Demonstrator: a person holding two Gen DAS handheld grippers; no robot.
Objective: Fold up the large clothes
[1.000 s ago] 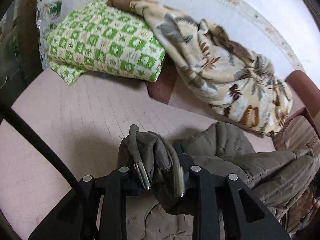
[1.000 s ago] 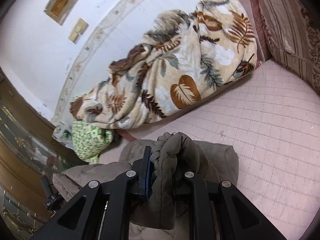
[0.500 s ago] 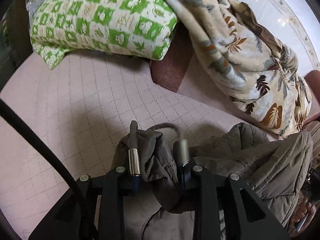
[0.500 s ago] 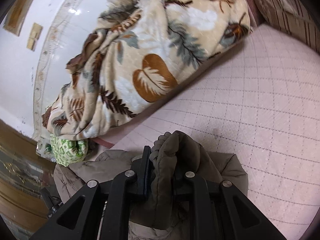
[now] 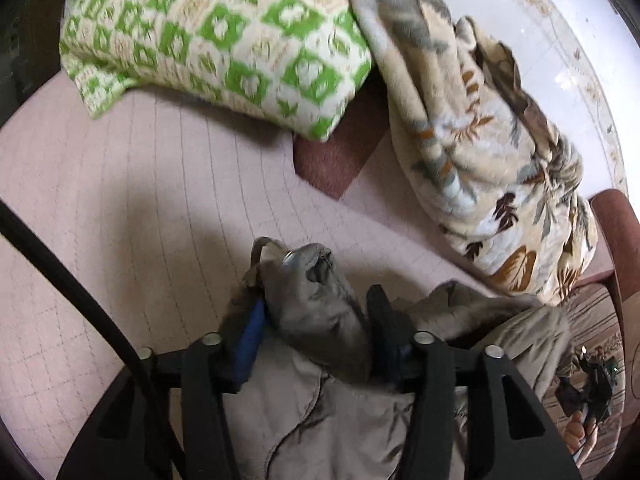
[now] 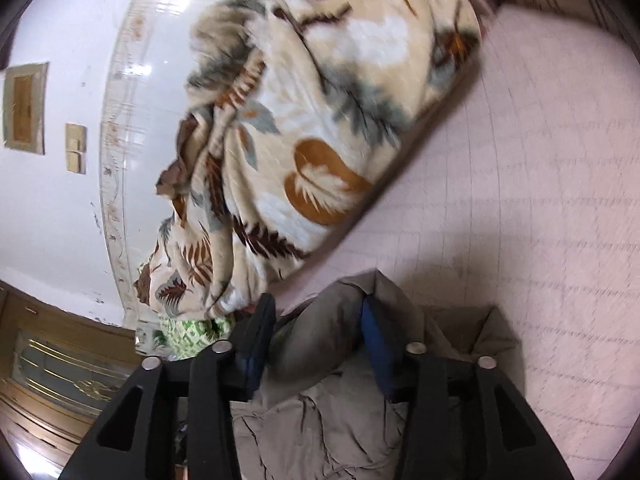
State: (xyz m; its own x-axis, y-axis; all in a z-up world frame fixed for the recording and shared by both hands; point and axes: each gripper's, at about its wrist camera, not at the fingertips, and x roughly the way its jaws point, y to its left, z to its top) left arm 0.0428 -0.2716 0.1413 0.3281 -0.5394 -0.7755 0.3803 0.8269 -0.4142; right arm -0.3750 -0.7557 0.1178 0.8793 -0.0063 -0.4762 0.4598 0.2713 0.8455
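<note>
Both grippers have come lower over the pink quilted bed (image 5: 120, 200), and their jaws have just been opening. Left gripper (image 5: 316, 312) now stands apart around a fold of the grey-brown jacket (image 5: 320, 316); right gripper (image 6: 316, 320) likewise, jacket between. The jacket lies on the bed near the leaf-print blanket (image 5: 472, 148).

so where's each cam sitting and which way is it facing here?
Left wrist: on the left gripper, angled down at the grey jacket, pink quilted cover and green pillow; own black fingers show, plus a hand at the right edge.
Right wrist: on the right gripper, facing the jacket, leaf blanket and white wall; own fingers show.
Shared: jacket, leaf blanket, green pillow, pink cover. Both jaws have just been opening, jacket between them.
</note>
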